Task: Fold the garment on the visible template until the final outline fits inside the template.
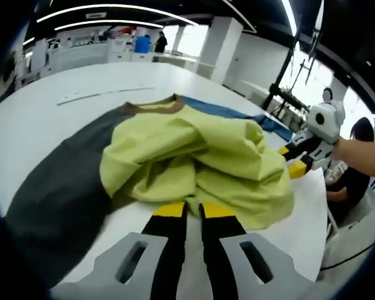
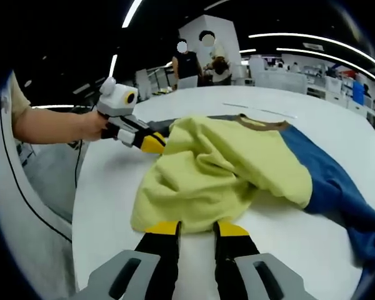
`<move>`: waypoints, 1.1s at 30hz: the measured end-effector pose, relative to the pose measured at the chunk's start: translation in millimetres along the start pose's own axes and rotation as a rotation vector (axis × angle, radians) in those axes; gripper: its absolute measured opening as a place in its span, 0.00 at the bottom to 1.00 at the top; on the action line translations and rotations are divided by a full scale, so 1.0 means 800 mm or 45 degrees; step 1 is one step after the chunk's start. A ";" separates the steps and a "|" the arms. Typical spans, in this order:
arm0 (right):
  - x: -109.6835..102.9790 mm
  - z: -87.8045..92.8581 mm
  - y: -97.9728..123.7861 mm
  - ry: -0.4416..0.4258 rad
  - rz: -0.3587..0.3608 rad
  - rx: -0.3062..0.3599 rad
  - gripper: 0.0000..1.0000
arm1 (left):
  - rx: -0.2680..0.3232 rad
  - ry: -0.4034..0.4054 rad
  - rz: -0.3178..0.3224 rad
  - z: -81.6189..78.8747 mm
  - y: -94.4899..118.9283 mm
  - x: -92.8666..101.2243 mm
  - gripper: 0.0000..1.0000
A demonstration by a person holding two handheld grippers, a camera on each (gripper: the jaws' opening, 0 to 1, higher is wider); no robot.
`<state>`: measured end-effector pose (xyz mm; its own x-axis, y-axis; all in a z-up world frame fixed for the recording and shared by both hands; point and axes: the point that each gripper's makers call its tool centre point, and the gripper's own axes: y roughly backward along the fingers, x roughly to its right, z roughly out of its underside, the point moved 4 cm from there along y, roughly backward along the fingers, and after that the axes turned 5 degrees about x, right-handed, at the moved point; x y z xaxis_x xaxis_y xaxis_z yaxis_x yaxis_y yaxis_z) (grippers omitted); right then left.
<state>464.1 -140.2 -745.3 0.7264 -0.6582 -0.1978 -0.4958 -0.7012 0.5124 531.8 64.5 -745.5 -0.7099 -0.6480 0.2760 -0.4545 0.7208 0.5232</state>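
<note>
Left gripper view: the left claw (image 1: 194,211) reaches forward low over the white surface (image 1: 44,119), its yellow-tipped jaws close together and running under the near hem of the garment (image 1: 194,159). Whether they pinch the cloth I cannot tell. The garment lies bunched straight ahead: yellow body heaped, grey sleeve (image 1: 62,187) spread to the left, blue sleeve (image 1: 237,114) beyond, brown collar (image 1: 155,106) at the far side. At right, the right claw (image 1: 297,164) meets the garment's edge, held by a bare forearm (image 1: 362,156).

Right gripper view: the right claw (image 2: 197,228) points at the garment (image 2: 219,169), jaws slightly apart, tips at the near yellow hem; grip uncertain. Blue sleeve (image 2: 337,194) trails right. At left, a hand (image 2: 90,125) holds the left claw (image 2: 151,144) against the far yellow edge.
</note>
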 end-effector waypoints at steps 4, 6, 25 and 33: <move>0.002 0.001 -0.001 -0.004 0.008 -0.003 0.07 | -0.001 -0.003 -0.003 0.000 -0.002 -0.001 0.02; 0.002 0.002 -0.002 -0.002 0.011 -0.005 0.04 | -0.002 -0.006 -0.005 0.000 -0.003 -0.001 0.01; 0.001 -0.006 0.015 0.018 0.042 0.021 0.00 | -0.020 -0.070 -0.034 0.001 0.010 0.004 0.00; 0.000 -0.018 0.028 0.033 0.062 0.038 0.00 | -0.002 -0.116 -0.035 -0.005 0.031 0.015 0.00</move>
<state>460.0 -151.8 -721.9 0.7131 -0.6846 -0.1512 -0.5445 -0.6766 0.4957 513.9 73.3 -726.0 -0.7432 -0.6423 0.1874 -0.4735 0.7028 0.5309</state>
